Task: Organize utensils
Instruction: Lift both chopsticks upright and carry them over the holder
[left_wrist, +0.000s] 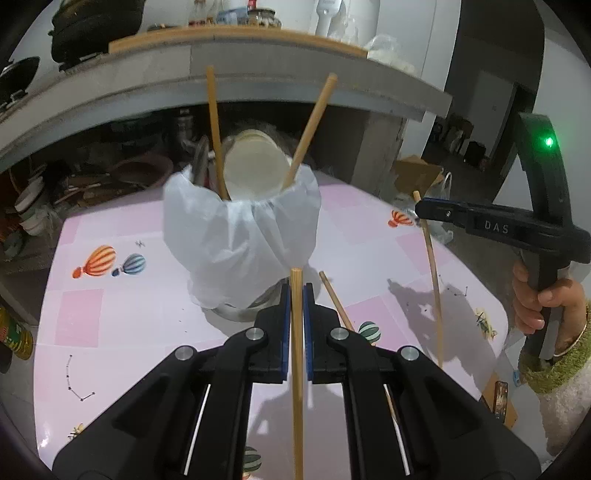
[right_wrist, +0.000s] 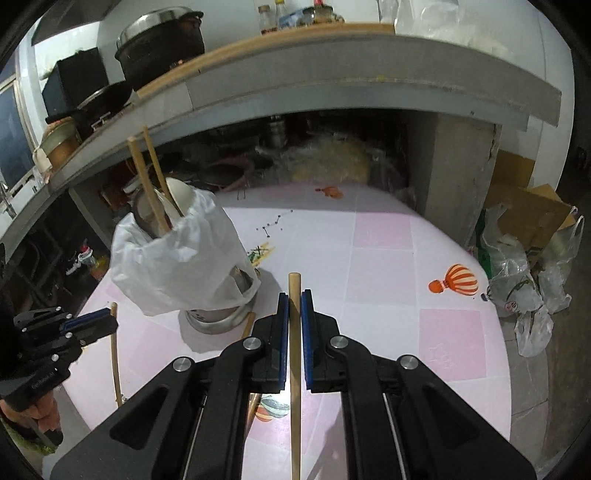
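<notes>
Above the table (left_wrist: 110, 325), tongs (left_wrist: 296, 295) gripping chopstick (left_wrist: 296, 369)

Two wooden chopsticks (left_wrist: 215, 122) lean crossed inside a bag-lined holder (left_wrist: 242, 236).

Bagged holder (left_wrist: 240, 236) blocks the table's (left_wrist: 147, 332) middle (right side open).

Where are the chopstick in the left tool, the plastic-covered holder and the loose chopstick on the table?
chopstick in the left tool (left_wrist: 296, 291), left wrist view, upper shaft
plastic-covered holder (left_wrist: 243, 236), left wrist view, plastic side
loose chopstick (left_wrist: 334, 295), left wrist view, shaft
</notes>
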